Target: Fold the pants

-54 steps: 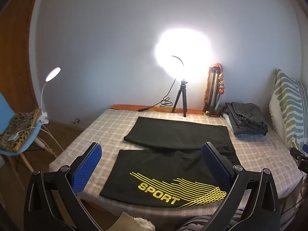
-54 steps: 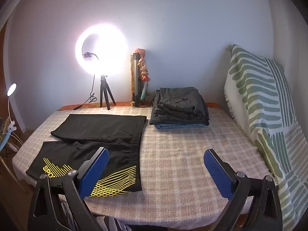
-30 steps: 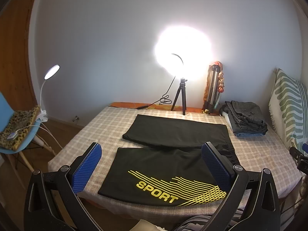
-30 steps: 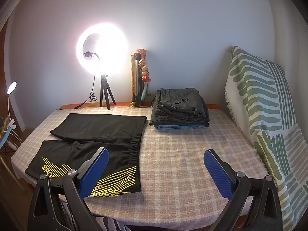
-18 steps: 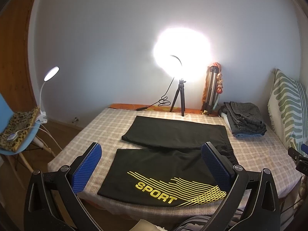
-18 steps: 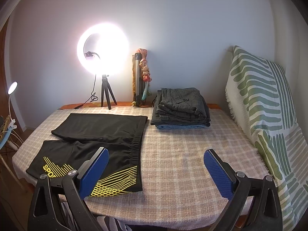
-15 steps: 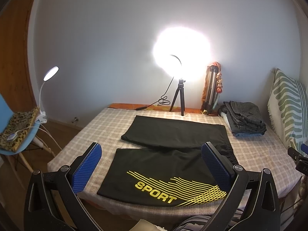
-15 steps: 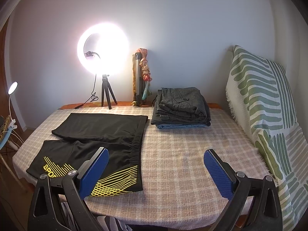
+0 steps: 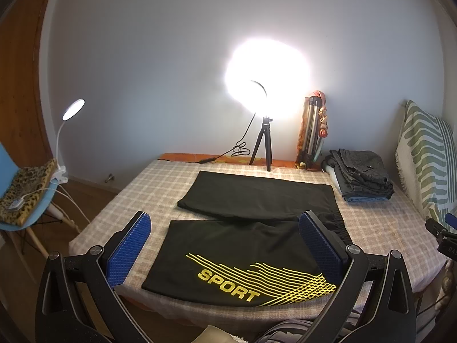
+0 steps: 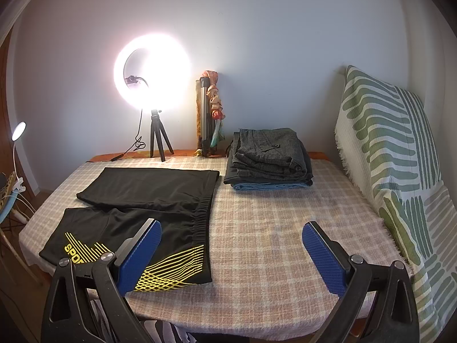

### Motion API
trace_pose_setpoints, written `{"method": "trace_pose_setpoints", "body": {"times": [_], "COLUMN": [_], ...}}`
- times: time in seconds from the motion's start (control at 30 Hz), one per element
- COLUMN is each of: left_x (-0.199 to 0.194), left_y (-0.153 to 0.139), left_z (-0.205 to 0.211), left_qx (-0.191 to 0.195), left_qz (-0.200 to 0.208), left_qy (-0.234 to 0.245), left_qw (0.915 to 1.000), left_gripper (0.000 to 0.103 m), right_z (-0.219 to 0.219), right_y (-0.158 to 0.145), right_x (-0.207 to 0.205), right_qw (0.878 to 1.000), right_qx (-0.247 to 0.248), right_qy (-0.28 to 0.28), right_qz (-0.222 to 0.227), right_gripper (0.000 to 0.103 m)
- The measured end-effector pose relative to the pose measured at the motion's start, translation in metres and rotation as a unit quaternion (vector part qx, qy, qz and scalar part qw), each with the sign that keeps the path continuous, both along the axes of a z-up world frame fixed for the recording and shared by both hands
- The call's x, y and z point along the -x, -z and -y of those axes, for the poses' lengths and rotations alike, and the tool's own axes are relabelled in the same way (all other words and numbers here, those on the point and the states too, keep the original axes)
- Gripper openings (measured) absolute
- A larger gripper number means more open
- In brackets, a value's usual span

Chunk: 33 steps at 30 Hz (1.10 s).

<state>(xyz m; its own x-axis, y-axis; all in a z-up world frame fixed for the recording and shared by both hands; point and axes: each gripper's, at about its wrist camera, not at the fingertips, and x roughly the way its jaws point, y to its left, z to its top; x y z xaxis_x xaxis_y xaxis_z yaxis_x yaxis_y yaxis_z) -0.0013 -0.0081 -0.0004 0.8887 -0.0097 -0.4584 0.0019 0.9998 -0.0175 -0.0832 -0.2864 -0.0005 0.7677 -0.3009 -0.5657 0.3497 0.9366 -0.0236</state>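
Observation:
Black shorts [image 9: 251, 228] with yellow "SPORT" print lie flat on the checked bed cover [image 9: 160, 183], legs spread to the left, waistband to the right. They also show in the right wrist view [image 10: 148, 208], left of centre. My left gripper [image 9: 225, 240] is open and empty, held above the near bed edge over the printed leg. My right gripper [image 10: 231, 245] is open and empty, above the bare cover right of the waistband. Its tip shows at the left wrist view's right edge [image 9: 440, 228].
A stack of folded clothes [image 10: 268, 157] sits at the back right. A lit ring light on a tripod [image 10: 154, 85] and a folded tripod [image 10: 208, 114] stand by the wall. A striped pillow [image 10: 394, 148] leans on the right. A blue chair [image 9: 25, 188] with a clip lamp stands left.
Both grippers have drifted only slightly; the views shift a little. The shorts have not moved and both grippers stay open.

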Motion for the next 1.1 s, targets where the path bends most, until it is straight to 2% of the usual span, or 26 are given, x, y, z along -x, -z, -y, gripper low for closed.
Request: {"method": "trace_pose_setpoints", "body": {"times": [1.1], "left_x": [-0.0055], "left_y": [0.007], "left_z": [-0.0002], "left_qx": [-0.006], "left_qz": [-0.006], "left_qy": [0.0], "left_qw": [1.0], "left_gripper": [0.103], "right_z": [-0.0002], "right_y": [0.0042], "right_x": [-0.0003], "right_qw": [1.0], "right_qx": [-0.002], "right_qy": [0.0], "right_qz": [-0.004], "right_gripper": [0.1]}}
